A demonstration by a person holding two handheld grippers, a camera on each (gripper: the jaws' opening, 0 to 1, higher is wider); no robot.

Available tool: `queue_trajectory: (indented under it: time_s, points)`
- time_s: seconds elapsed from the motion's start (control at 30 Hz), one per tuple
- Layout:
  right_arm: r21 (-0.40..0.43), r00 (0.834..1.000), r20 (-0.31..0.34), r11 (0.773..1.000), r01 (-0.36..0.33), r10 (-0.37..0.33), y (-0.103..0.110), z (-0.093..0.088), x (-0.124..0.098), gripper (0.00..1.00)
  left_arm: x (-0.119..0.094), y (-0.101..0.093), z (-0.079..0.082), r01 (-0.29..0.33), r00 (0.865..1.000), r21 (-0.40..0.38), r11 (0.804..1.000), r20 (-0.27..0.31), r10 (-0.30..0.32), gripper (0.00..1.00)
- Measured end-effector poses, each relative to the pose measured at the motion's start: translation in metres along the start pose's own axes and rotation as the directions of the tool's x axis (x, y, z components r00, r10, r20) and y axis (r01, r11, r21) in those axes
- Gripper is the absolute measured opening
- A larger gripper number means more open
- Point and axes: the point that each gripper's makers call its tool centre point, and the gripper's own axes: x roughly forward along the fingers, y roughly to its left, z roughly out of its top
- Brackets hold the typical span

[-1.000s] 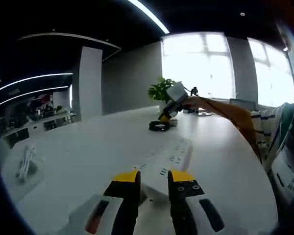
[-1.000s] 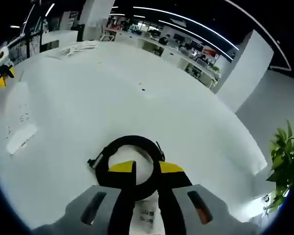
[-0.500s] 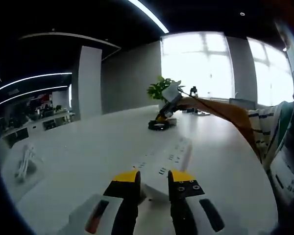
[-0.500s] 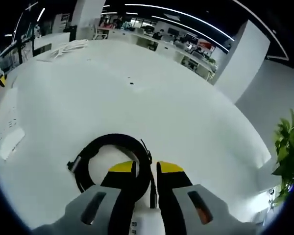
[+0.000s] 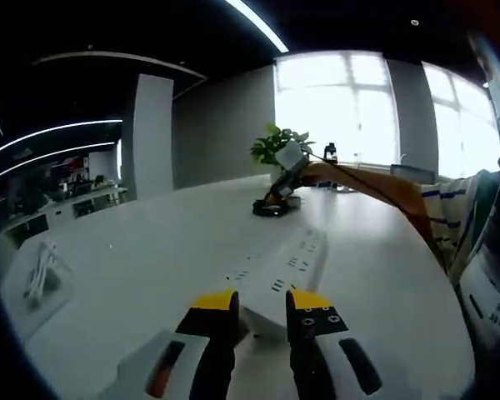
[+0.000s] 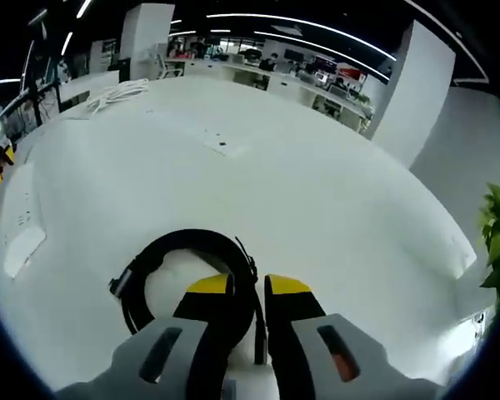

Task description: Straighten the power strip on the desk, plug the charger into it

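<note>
On the left, the near end of the white power strip on the desk is pinched between the left gripper's yellow-tipped jaws. On the right, the right gripper is clamped on the charger's coiled black cable. The plugging step is judged begun; next, the charger must be lifted toward the strip's sockets.

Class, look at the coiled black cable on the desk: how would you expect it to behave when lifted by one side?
The black cable is wound in a loop with a strap, so it would probably lift as one bundle. Being thin cord, it likely sags rather than staying rigid. The right claw sits at its rim, where it may slip.
</note>
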Motion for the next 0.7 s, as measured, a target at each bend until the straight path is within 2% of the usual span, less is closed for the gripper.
queue_trajectory:
  time_s: [0.47,0.7]
  points:
    - [-0.01,1.0,-0.008,1.0,-0.014,0.014,-0.0021,0.0028,0.0093,0.12,-0.001,0.0009,0.0018,0.0,1.0,0.006,1.0,0.002,0.0,0.22]
    - [0.003,1.0,0.025,1.0,-0.019,0.018,-0.0049,0.0042,0.0069,0.11,-0.0008,0.0005,0.0018,0.0,1.0,0.007,1.0,0.0,0.0,0.22]
